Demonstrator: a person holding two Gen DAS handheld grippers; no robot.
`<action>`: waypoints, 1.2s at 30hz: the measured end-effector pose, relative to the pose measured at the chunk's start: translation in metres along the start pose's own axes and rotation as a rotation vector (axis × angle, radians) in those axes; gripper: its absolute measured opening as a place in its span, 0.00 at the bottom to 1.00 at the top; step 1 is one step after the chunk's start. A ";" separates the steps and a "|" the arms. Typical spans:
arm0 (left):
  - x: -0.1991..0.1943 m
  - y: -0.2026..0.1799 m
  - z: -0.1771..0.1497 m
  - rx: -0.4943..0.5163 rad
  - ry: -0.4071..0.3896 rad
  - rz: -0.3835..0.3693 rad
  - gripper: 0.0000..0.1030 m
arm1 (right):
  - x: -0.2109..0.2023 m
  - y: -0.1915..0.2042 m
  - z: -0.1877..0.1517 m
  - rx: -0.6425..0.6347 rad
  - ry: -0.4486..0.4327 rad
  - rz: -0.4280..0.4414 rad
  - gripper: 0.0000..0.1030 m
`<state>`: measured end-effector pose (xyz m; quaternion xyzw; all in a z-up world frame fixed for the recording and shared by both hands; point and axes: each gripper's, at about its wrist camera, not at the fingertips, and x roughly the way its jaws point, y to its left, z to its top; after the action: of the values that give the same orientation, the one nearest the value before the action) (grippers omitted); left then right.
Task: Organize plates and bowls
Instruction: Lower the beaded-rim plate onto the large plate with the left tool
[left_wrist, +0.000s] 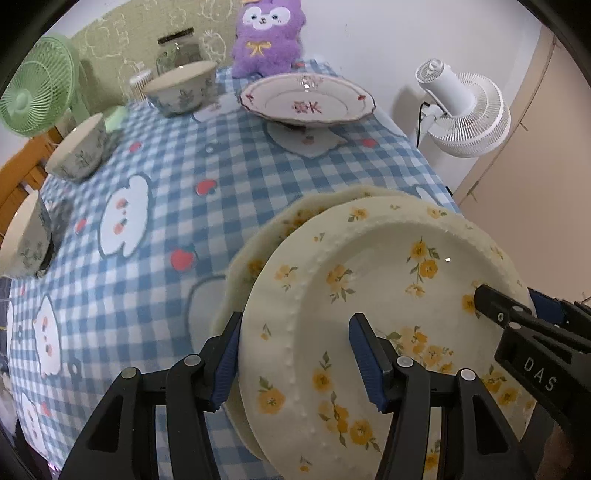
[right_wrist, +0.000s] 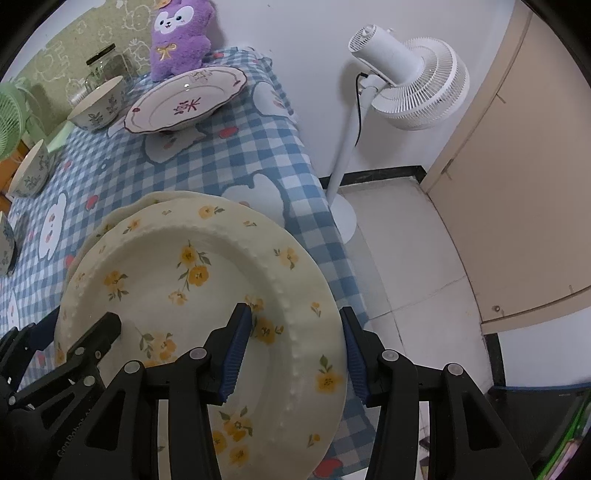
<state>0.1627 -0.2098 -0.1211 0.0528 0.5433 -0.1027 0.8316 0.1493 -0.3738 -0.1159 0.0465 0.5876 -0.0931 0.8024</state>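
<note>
A cream plate with yellow flowers (left_wrist: 373, 295) (right_wrist: 177, 280) lies on top of a second like plate (left_wrist: 258, 251) (right_wrist: 122, 214) at the table's near right edge. My left gripper (left_wrist: 295, 354) is open, its fingers astride the top plate's left rim. My right gripper (right_wrist: 295, 347) is open, its fingers astride the right rim; it also shows in the left wrist view (left_wrist: 509, 317). A white plate with red pattern (left_wrist: 306, 99) (right_wrist: 184, 101) stands at the far side. Three floral bowls (left_wrist: 183, 88) (left_wrist: 79, 147) (left_wrist: 24, 240) line the left.
A blue checked cloth (left_wrist: 166, 177) covers the table. A purple plush toy (left_wrist: 267, 33), a glass jar (left_wrist: 177, 50) and a green fan (left_wrist: 37, 85) stand at the back. A white floor fan (right_wrist: 406, 74) stands right of the table, over tiled floor.
</note>
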 end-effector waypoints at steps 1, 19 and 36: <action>0.001 -0.001 -0.001 0.001 0.001 0.002 0.56 | 0.000 -0.001 -0.001 -0.002 0.001 0.002 0.50; 0.002 -0.010 -0.007 0.026 -0.018 0.055 0.60 | 0.007 -0.003 -0.003 -0.037 0.027 0.065 0.53; -0.014 -0.014 -0.004 0.047 -0.037 0.141 0.79 | -0.008 0.006 0.005 -0.129 -0.005 0.090 0.68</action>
<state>0.1505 -0.2214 -0.1098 0.1085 0.5202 -0.0574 0.8452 0.1530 -0.3684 -0.1068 0.0208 0.5878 -0.0190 0.8085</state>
